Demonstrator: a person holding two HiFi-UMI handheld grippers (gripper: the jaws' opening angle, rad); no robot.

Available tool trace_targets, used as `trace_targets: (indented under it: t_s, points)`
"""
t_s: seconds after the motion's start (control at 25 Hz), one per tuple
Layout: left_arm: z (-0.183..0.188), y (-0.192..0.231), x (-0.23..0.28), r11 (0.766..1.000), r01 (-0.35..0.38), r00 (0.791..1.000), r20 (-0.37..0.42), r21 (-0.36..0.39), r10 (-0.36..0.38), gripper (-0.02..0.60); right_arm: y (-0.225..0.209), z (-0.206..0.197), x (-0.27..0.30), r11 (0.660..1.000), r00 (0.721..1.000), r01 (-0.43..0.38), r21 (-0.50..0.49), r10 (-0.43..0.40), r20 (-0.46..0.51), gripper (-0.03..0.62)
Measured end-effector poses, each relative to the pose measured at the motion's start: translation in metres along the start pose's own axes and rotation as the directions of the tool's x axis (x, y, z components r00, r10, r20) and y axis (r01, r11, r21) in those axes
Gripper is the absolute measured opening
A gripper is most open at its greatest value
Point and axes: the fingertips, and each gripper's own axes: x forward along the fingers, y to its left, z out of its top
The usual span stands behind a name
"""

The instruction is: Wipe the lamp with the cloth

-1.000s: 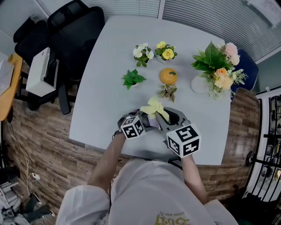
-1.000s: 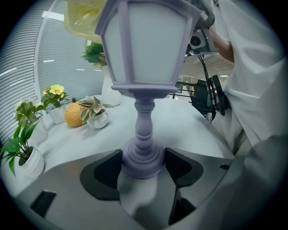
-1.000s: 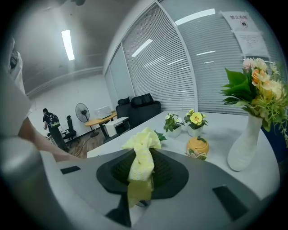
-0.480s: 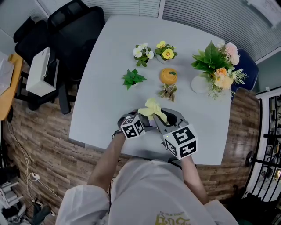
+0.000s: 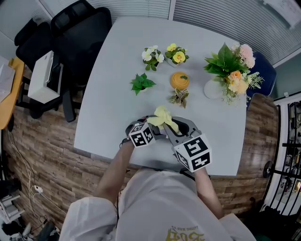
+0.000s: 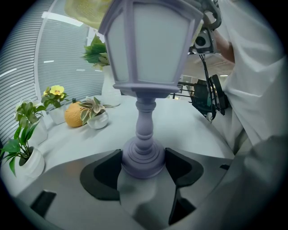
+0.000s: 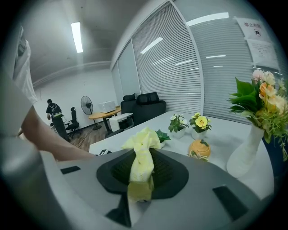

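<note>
A lavender lantern-style lamp (image 6: 148, 49) stands on the white table (image 5: 117, 70) near its front edge. My left gripper (image 6: 143, 165) is shut on the lamp's round base (image 6: 143, 158). In the head view the lamp is mostly hidden under the yellow cloth (image 5: 162, 116) and the two grippers. My right gripper (image 7: 141, 175) is shut on the yellow cloth (image 7: 141, 157), which bunches up out of the jaws. The left gripper view shows the cloth (image 6: 87, 11) lying against the top of the lamp's head. The left gripper (image 5: 149, 132) and right gripper (image 5: 173, 131) sit side by side in the head view.
Behind the lamp stand a small variegated plant (image 5: 179, 98), an orange pumpkin-shaped pot (image 5: 179, 81), a green plant (image 5: 141, 83), two flower pots (image 5: 151, 55) (image 5: 177, 55) and a white vase with a bouquet (image 5: 230, 70). Black chairs (image 5: 80, 28) and a printer (image 5: 42, 77) are at the left.
My right gripper and the cloth have shifted slightly to the left over the lamp's top. The left gripper has kept its hold on the base.
</note>
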Motion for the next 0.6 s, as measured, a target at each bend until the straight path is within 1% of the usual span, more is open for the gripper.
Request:
trace_targets:
  t_s: [0.6]
  points:
    - [0.0, 0.0, 0.0, 1.0, -0.004, 1.0, 0.002, 0.001, 0.004, 0.301, 0.005, -0.005, -0.013, 1.0, 1.0, -0.003, -0.028, 0.003, 0.006, 0.083]
